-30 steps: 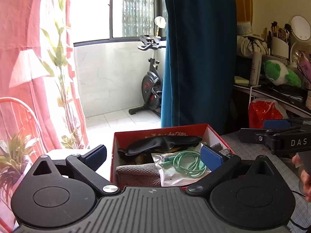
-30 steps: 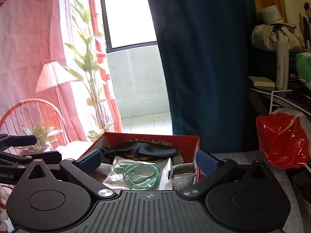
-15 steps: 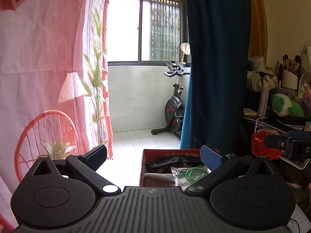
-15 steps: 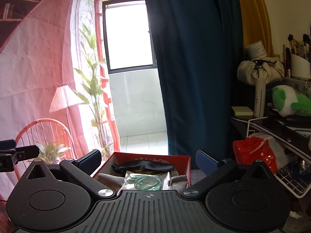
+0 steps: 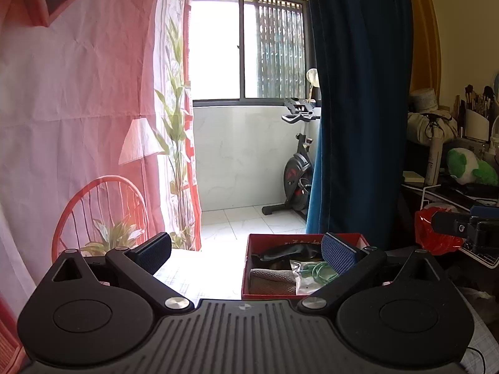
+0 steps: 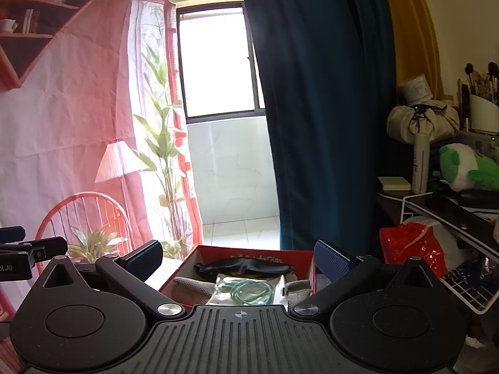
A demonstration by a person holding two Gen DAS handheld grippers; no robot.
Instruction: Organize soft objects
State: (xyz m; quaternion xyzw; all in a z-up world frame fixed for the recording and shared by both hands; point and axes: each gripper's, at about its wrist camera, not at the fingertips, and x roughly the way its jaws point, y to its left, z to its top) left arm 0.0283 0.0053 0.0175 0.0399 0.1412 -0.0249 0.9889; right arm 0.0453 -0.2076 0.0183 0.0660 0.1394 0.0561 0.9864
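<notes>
The red box (image 6: 249,257) of soft objects is sitting low and near, just ahead of your right gripper (image 6: 238,257) and to the right of your left gripper (image 5: 246,249). Both jaws are standing wide open, gripping nothing. Inside, the grey knit cloth (image 5: 271,280) and the bagged green cable (image 6: 249,291) are lying nearest you, the black eye mask (image 6: 246,265) behind them. You are risking a snag: the slippery bag could come up with the cloth. Farther right, the wire rack (image 6: 467,293) and red plastic bag (image 6: 414,244) are crowding your swing.
</notes>
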